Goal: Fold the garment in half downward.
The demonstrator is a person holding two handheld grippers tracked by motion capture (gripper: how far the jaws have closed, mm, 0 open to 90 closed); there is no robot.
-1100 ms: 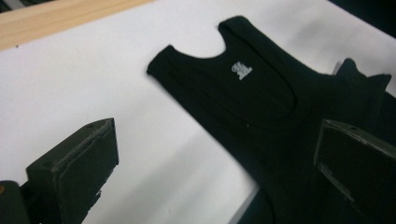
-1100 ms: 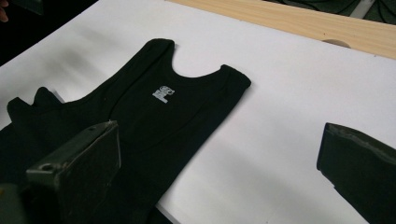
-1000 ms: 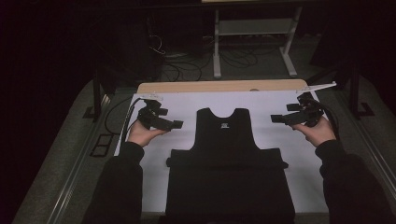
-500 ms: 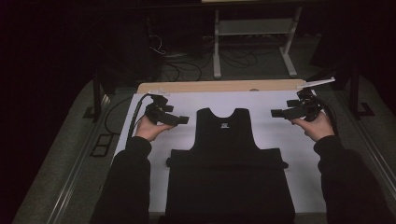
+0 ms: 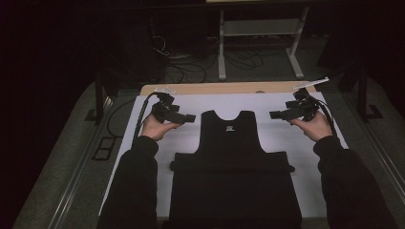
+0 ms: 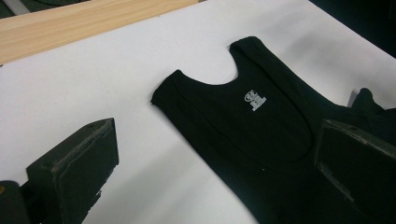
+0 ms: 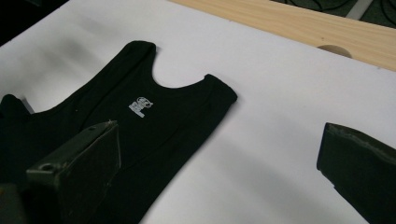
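Both grippers, left gripper [image 5: 190, 118] and right gripper [image 5: 273, 115], hover wide open beside the flat, soft black vest [image 5: 233, 162].

A wooden table [image 5: 224, 88] is carrying a white sheet [image 5: 200, 102] covering nearly all its top; a black garment [image 5: 232, 162] is lying flat on the sheet's middle.

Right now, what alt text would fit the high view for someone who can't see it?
A black sleeveless top lies flat on a white table. A person holds the left gripper and right gripper beside its shoulders, touching nothing.
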